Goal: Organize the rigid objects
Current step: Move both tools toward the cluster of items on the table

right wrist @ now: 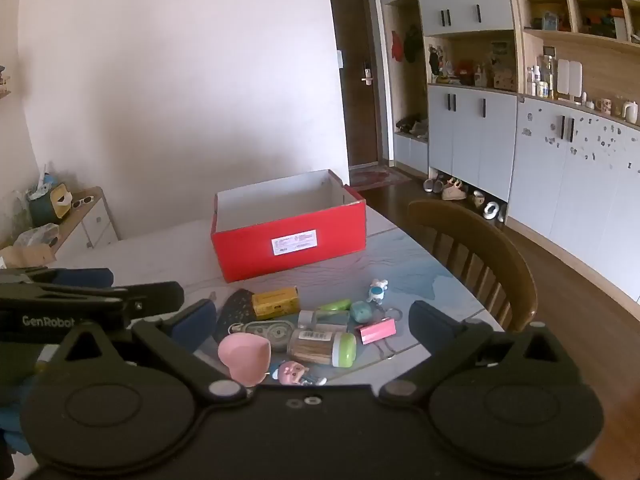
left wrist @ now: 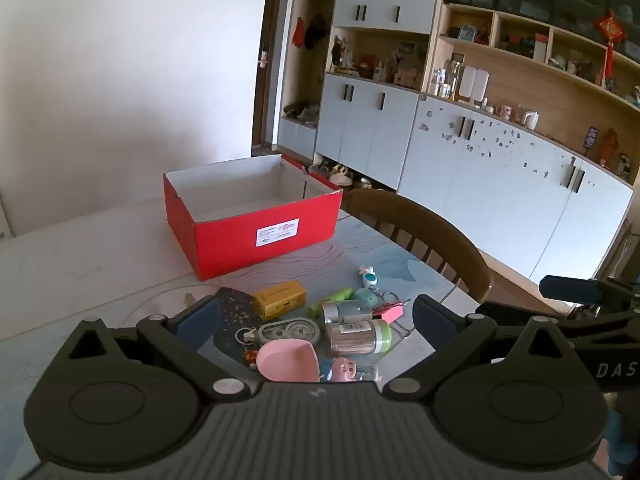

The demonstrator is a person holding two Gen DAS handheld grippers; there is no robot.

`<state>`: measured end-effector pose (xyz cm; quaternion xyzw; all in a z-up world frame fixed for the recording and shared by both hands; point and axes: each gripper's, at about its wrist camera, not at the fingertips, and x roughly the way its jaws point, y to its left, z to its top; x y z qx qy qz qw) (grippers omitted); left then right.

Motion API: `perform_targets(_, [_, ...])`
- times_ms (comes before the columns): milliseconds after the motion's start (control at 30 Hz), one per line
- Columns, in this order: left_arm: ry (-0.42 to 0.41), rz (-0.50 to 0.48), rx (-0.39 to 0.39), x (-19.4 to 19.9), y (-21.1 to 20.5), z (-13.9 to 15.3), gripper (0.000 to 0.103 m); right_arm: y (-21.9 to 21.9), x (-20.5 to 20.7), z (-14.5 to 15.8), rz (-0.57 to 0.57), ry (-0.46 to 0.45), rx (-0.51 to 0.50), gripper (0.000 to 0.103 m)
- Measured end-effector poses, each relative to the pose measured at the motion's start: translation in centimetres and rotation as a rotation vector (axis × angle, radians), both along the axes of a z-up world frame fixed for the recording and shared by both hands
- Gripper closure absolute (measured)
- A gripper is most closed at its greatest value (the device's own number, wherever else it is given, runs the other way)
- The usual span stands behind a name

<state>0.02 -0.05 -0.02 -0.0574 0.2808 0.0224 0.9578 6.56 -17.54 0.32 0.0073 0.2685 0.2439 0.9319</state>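
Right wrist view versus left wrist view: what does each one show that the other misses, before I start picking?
Only the right wrist view shows the low side cabinet by the wall, with sunglasses on it, and the whole entry door.

Only the left wrist view shows the red hanging ornament on the upper shelves.

Both show the open red box, the yellow box, the pink scoop, the toothpick jar, the wooden chair, and each other's open tool, left tool and right tool.

I see bare table between the red box and the clutter, with a wooden chair crowding the right edge.
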Motion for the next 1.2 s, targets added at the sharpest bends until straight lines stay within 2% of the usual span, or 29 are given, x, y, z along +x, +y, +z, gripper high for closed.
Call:
perform_targets(267, [-0.006, 0.019, 0.018, -0.1, -0.1, 0.2, 0.000, 0.4, 0.2, -0.4, 0.016, 0.014, 0.001, 0.001])
perform_targets(400, [0.003, 0.042, 0.000, -0.1, 1.2, 0.0, 0.000, 1.2, 0.4, -0.8, 0.039, 0.020, -0.001, 0.001])
perform_targets(767, [-0.022, 0.107, 0.005, -1.4, 2.3, 0.6, 0.000, 2.5, 0.9, 0.0, 0.102, 0.012, -0.004, 0.001])
perform_targets(1200, [0.004, 0.179, 0.012, -0.7, 2.6, 0.3, 0.000, 3.6, 2.8, -0.5, 0.189, 0.015, 0.005, 0.001])
